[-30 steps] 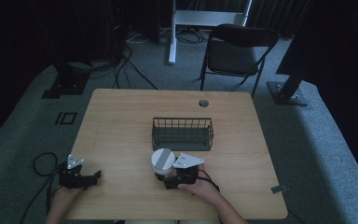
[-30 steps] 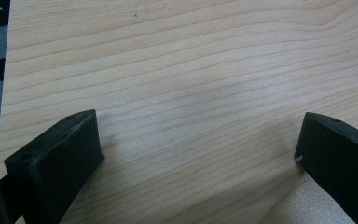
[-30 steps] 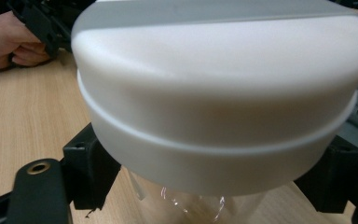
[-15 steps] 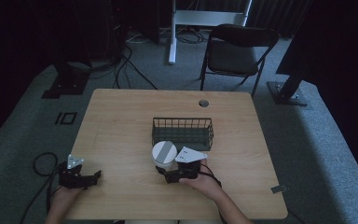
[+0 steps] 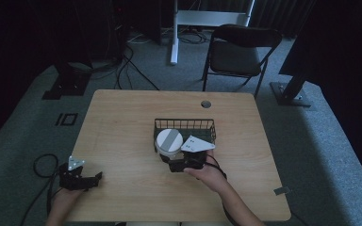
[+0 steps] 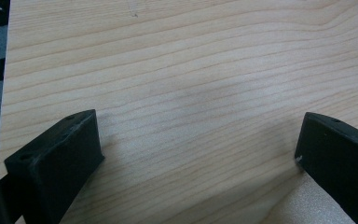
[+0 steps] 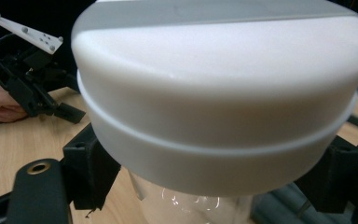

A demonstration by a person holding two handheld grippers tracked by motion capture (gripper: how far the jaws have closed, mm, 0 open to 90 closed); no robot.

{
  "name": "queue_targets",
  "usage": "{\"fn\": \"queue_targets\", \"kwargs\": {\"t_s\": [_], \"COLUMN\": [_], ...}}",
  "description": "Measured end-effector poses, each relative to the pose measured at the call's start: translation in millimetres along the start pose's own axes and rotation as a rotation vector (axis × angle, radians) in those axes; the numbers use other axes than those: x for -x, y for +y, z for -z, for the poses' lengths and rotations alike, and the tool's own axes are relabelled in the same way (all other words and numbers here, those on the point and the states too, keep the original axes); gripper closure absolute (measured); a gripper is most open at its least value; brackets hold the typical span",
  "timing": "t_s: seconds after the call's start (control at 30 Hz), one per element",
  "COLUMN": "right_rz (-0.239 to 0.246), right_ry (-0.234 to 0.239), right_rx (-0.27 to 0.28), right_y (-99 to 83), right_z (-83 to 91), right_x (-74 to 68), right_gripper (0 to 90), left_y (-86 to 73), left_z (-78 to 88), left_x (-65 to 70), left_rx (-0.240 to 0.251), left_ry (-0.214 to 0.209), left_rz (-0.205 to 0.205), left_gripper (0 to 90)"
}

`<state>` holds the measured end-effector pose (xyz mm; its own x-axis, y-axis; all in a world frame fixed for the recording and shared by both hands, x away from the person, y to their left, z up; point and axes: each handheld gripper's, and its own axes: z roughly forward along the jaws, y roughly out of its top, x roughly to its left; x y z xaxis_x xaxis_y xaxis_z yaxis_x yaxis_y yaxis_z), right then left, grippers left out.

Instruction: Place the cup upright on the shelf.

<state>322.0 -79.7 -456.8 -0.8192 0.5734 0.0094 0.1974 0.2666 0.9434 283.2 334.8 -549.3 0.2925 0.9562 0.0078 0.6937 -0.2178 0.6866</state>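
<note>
Currently: right gripper [image 5: 169, 157] carrying white-lidded jar [image 5: 169, 140], jaws clamped on its clear body | moved far, jar now at wire basket [image 5: 185, 125] near-left rim; placement likely next | left gripper [image 5: 94, 178] unmoved, jaws wide, near-left table [image 5: 122, 117].

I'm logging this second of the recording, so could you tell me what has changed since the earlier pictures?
The right gripper carried the white-lidded jar forward, up to the wire basket. It has kept its hold. The left gripper stayed open at the table's near left corner; the basket didn't move.
</note>
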Motion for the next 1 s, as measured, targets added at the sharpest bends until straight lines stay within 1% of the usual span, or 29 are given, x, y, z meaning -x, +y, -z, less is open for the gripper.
{"fn": "queue_targets", "kwargs": {"t_s": [0.03,0.1,0.13,0.17,0.23,0.3,0.33,0.43,0.47,0.5,0.53,0.6,0.63,0.67,0.77,0.83,0.87,0.9,0.93,0.97,1.0], "right_rz": [0.000,0.001,-0.002,-0.002,-0.012,-0.014,-0.016,-0.023,-0.023,-0.025,-0.038,-0.049,-0.047,-0.047,-0.057,-0.049,-0.049,-0.064,-0.063,-0.074,-0.072], "right_ry": [-0.011,-0.016,-0.030,-0.036,-0.056,-0.064,-0.091,-0.123,-0.123,-0.134,-0.159,-0.189,-0.205,-0.205,-0.265,-0.304,-0.304,-0.324,-0.350,-0.373,-0.389], "right_rx": [0.009,0.012,0.029,0.035,0.049,0.051,0.058,0.067,0.067,0.070,0.074,0.074,0.073,0.073,0.068,0.056,0.056,0.060,0.048,0.047,0.039], "right_y": [3.5,5.8,12.2,14.8,19.2,21.2,24.7,29.2,29.2,30.5,32.8,34.3,34.8,34.8,35.3,35.3,35.3,35.0,34.6,34.1,33.7], "right_z": [0.7,1.2,3.0,3.7,4.9,5.4,6.1,7.7,7.7,8.1,9.0,9.3,9.3,9.3,9.0,8.2,8.2,7.7,7.0,6.7,6.2], "right_x": [1.2,2.2,5.4,6.9,11.0,13.1,17.4,24.1,24.1,26.3,31.3,35.6,37.8,37.8,44.6,48.4,48.4,50.8,54.2,55.8,57.5], "right_gripper": [18.4,18.4,18.4,18.3,18.3,18.3,18.4,18.3,18.3,18.4,18.3,18.3,18.4,18.4,18.3,18.4,18.4,18.4,18.4,18.4,18.4], "left_y": [0.0,0.0,0.0,0.1,0.1,0.0,0.1,0.1,0.1,0.1,0.1,0.0,0.0,0.0,0.0,0.0,0.0,0.0,0.0,0.0,0.0], "left_z": [0.0,0.0,0.0,0.1,0.1,0.0,0.2,0.1,0.1,0.1,0.1,0.0,0.0,0.0,0.1,0.1,0.1,0.1,0.1,0.1,0.1], "left_x": [-0.1,-0.1,-0.1,-0.1,-0.1,-0.1,-0.2,-0.1,-0.1,-0.1,-0.1,-0.1,-0.1,-0.1,-0.2,-0.2,-0.2,-0.2,-0.2,-0.2,-0.2], "left_rx": [0.000,0.000,0.000,-0.002,-0.001,0.000,-0.003,-0.001,-0.001,-0.001,-0.001,0.000,0.000,0.000,-0.002,-0.002,-0.002,-0.001,-0.002,-0.002,-0.001], "left_ry": [0.000,0.001,0.001,0.000,0.000,0.000,0.000,0.000,0.000,0.000,0.000,0.001,0.000,0.000,0.001,0.000,0.000,0.000,0.000,0.000,0.000], "left_rz": [-0.001,-0.001,-0.001,-0.002,-0.001,-0.001,-0.002,-0.001,-0.001,-0.001,-0.002,-0.001,-0.001,-0.001,-0.003,-0.003,-0.003,-0.003,-0.003,-0.003,-0.003], "left_gripper": [0.4,0.4,0.4,0.5,0.5,0.5,0.5,0.4,0.5,0.5,0.4,0.4,0.4,0.4,0.4,0.5,0.5,0.5,0.4,0.5,0.5]}}
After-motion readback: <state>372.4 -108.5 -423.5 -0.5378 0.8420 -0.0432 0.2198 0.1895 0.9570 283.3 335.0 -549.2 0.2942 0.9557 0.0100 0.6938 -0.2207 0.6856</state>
